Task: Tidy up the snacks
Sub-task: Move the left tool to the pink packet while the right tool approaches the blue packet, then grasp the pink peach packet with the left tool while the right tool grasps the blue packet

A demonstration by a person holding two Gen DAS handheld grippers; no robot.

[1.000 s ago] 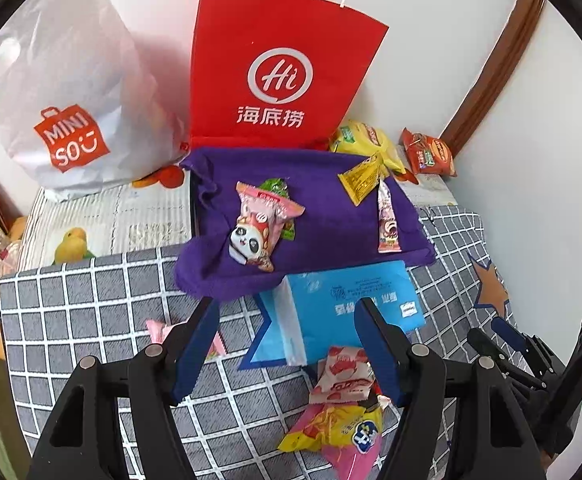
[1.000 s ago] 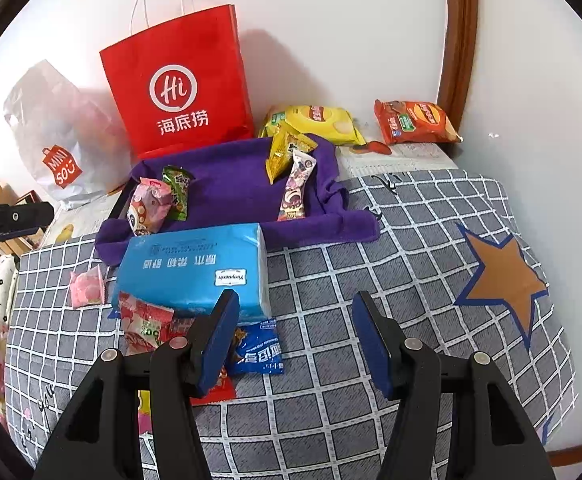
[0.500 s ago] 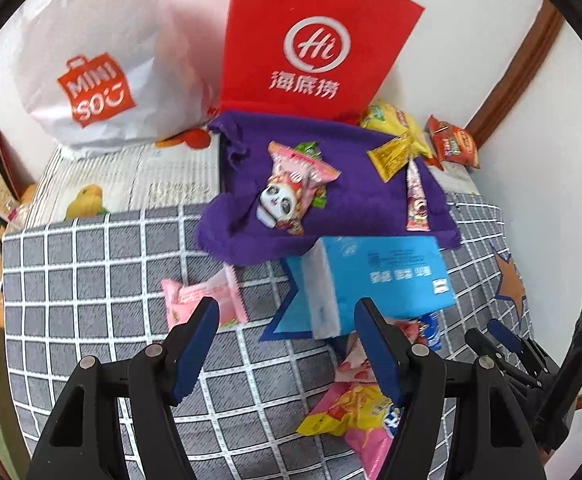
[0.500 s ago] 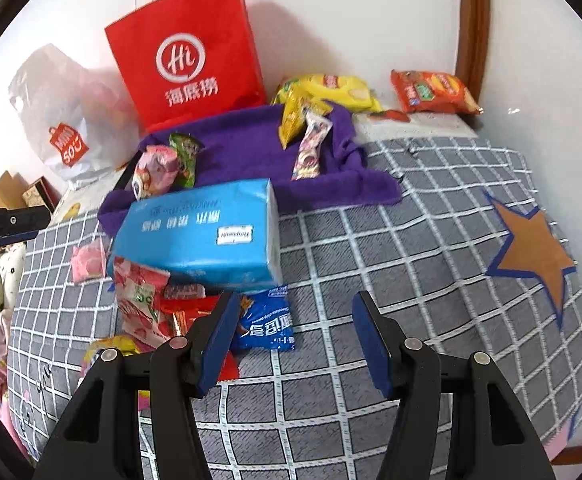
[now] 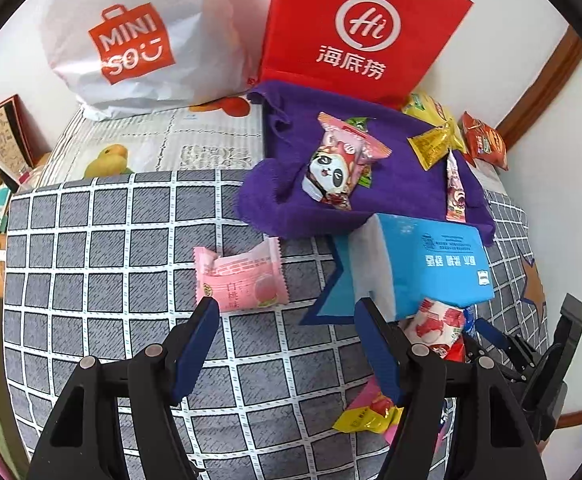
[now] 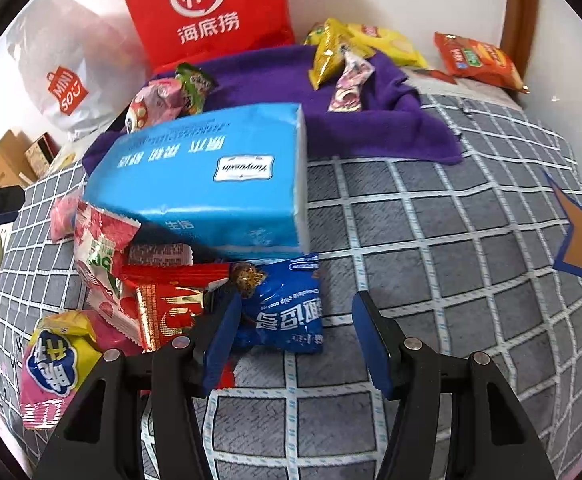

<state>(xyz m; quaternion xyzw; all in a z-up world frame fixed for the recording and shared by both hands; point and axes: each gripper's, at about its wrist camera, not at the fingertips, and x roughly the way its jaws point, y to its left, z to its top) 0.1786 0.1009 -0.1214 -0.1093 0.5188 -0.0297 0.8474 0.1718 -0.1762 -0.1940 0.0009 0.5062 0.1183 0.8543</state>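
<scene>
Checked cloth [image 6: 431, 264] bears blue cookie packet [image 6: 287, 304] between right hand-held gripper's [image 6: 295, 336] open jaws.

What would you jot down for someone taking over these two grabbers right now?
Left gripper: open, empty, above the pink packet.
Right gripper: open, empty, at the blue cookie packet.
Done: panda snack, yellow sachet and a thin stick snack lie on the purple cloth.
Left: the pink packet, the cookie packet and the pile beside the tissue pack lie off the cloth.
</scene>
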